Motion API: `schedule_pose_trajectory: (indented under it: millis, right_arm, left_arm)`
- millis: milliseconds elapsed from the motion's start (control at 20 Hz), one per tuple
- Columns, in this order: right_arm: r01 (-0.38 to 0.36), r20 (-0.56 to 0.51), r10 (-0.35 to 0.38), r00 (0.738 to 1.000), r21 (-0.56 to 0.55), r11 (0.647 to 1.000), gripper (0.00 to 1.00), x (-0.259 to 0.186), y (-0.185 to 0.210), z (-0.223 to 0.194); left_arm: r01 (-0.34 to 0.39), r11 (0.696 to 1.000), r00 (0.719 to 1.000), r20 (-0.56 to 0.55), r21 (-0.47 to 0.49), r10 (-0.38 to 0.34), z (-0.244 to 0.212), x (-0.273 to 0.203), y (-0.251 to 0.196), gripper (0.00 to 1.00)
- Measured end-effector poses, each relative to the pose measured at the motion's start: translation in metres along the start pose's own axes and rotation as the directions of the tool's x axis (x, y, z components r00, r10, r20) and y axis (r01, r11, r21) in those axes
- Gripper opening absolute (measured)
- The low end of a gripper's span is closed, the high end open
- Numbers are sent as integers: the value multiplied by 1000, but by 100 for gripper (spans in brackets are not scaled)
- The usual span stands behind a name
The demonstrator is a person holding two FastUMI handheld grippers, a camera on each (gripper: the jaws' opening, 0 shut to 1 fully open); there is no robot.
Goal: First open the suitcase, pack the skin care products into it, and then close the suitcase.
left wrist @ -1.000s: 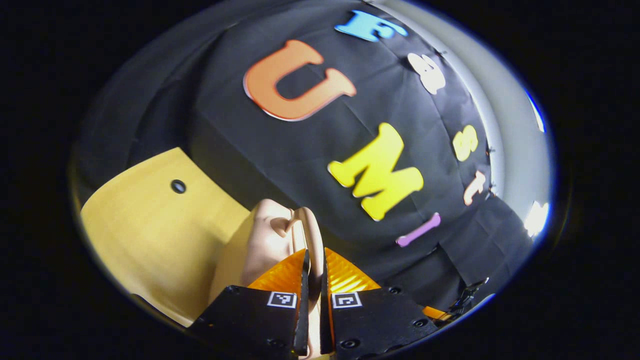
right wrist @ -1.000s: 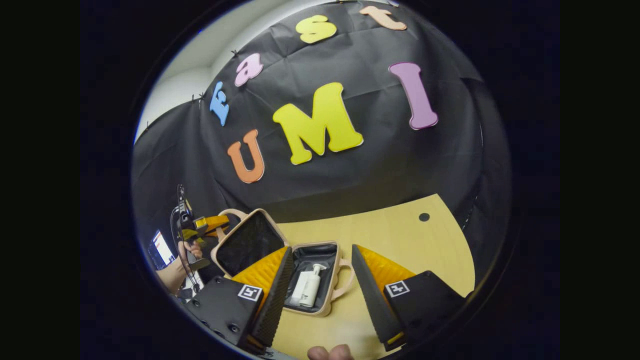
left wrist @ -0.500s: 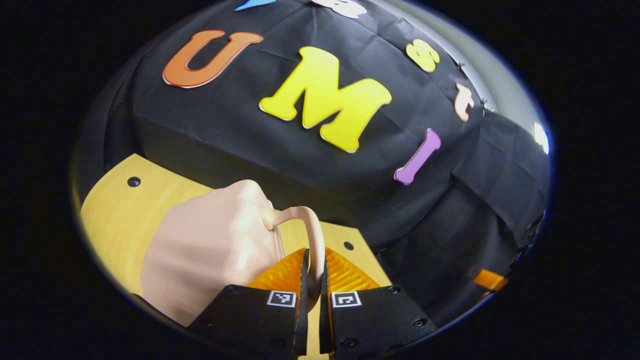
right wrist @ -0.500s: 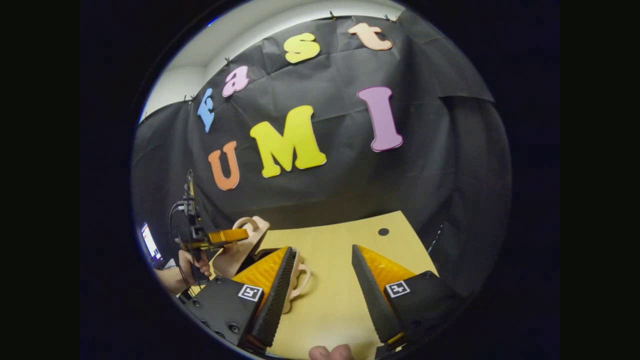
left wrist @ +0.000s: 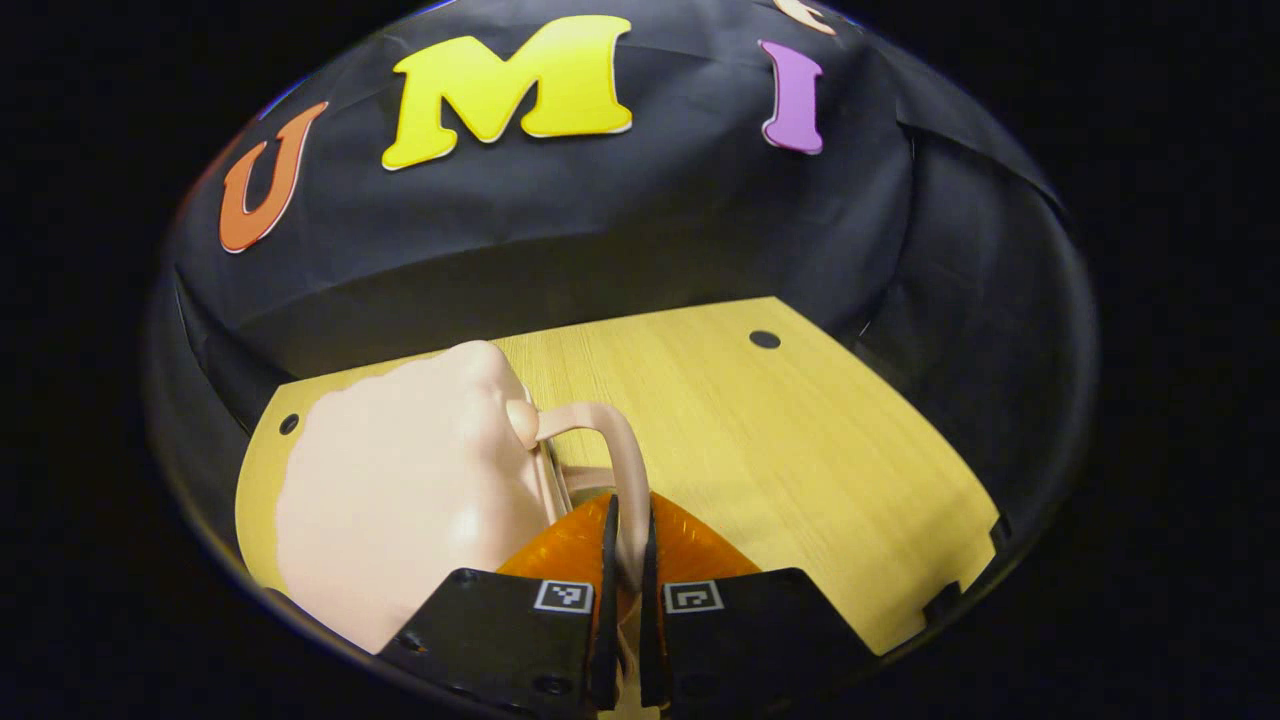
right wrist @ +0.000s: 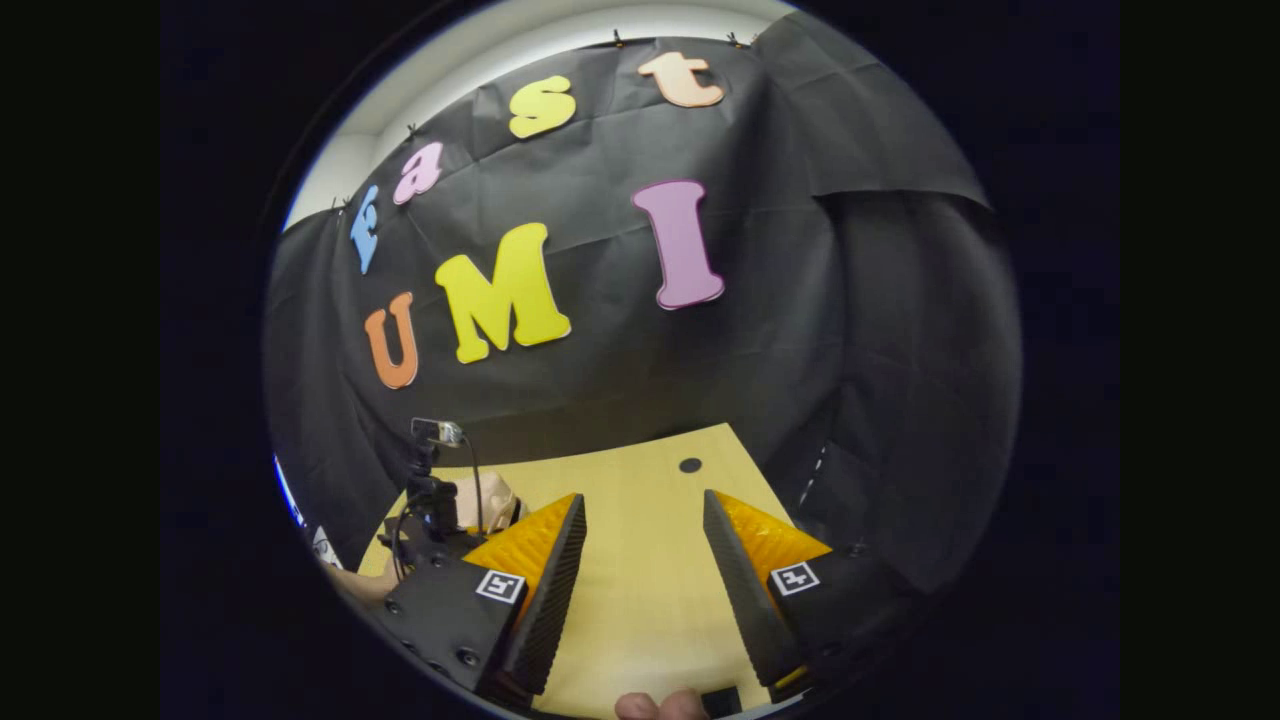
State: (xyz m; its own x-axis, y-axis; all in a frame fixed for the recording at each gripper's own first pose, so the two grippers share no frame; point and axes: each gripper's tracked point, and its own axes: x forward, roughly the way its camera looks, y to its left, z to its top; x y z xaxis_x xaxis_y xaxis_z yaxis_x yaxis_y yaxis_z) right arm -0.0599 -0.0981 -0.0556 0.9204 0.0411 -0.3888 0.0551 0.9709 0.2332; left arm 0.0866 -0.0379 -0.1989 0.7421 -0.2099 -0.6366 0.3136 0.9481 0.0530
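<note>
Clamping the suitcase (left wrist: pixel 400 500) handle (left wrist: pixel 610 450), the left hand-held gripper (left wrist: pixel 625 540) presses its lid toward the tabletop (left wrist: pixel 800 450); the right hand-held gripper (right wrist: pixel 640 560) gapes empty, farther right.

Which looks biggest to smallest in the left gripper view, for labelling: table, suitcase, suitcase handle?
1. table
2. suitcase, though nearness to the camera inflates it
3. suitcase handle, pinched by the left gripper
</note>
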Motion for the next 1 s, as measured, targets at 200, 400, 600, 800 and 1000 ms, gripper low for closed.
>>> schedule_pose_trajectory:
  millis: [200, 400, 600, 800, 1000]
  right_arm:
    - [29, -17, -28, 999, 10, 1000, 71, -2, -20, -7]
    - [32, -30, -32, 999, 15, 999, 71, 1, -28, -12]
    - [40, -51, -39, 998, 12, 999, 71, 1, -36, -22]
    - [47, -31, -48, 998, -28, 999, 71, 1, -39, -21]
    - [-6, -26, 4, 1000, -58, 998, 71, 10, -20, -21]
  left_arm:
    - [-93, 989, 995, -26, 117, 97, -17, 12, -5, 12]
    - [-150, 972, 986, -50, 183, 161, -25, 24, -11, 13]
    - [-144, 963, 984, -74, 228, 165, -33, 28, -23, 24]
    - [-135, 945, 982, -89, 297, 168, -37, 22, -29, 48]
    - [-108, 962, 990, -65, 253, 128, -36, -11, -49, 85]
